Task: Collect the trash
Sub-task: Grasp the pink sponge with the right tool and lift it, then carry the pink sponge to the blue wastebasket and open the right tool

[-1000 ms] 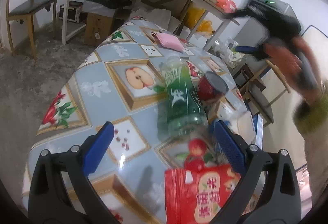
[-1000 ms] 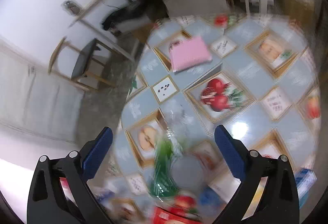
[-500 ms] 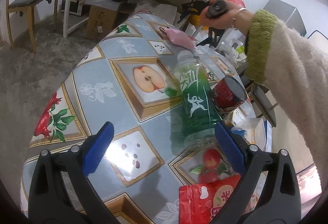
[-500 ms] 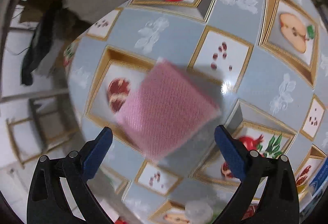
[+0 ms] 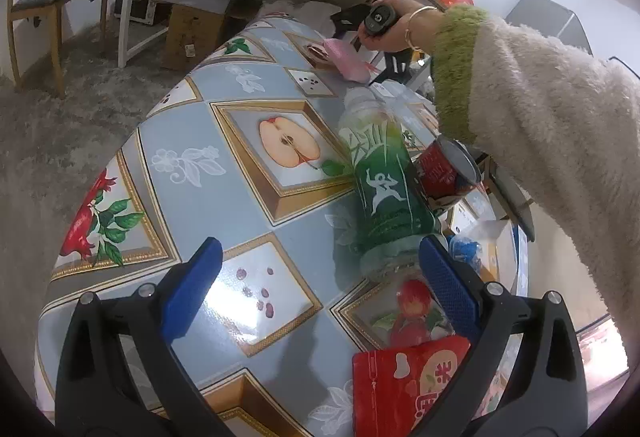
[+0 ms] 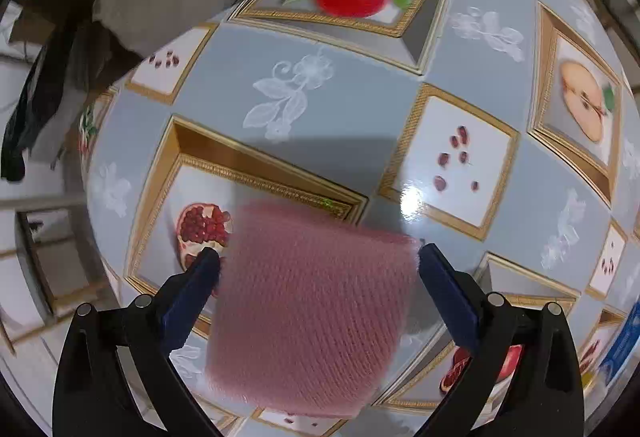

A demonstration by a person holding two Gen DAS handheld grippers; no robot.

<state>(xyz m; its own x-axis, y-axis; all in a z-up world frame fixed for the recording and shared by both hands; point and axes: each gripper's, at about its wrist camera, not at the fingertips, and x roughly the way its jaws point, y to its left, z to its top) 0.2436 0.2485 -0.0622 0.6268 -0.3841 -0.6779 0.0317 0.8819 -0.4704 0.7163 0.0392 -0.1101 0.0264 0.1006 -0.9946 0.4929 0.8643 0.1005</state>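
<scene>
In the left wrist view the left gripper (image 5: 318, 269) hovers over the near part of the tabletop (image 5: 192, 193) with its blue fingers spread wide and nothing between them; a red snack packet (image 5: 404, 385) lies at the near edge, under the right-hand finger; just beyond it a green plastic bottle (image 5: 380, 185) lies on its side, its base toward the camera and its cap end pointing to the far edge; a red can (image 5: 448, 173) lies touching the bottle's right flank, close to the right edge, with crumpled blue and clear wrappers (image 5: 472, 241) beside it; further on, a sleeved arm (image 5: 540, 133) reaches across to the far end, where its hand (image 5: 384, 33) grips a handle above a pink cloth (image 5: 348, 61).

In the right wrist view the right gripper (image 6: 320, 269) is wide open, its fingertips either side of the pink cloth's far edge; whether they touch it I cannot tell, as the cloth is blurred; it lies flat on the tabletop over a pomegranate panel.
</scene>
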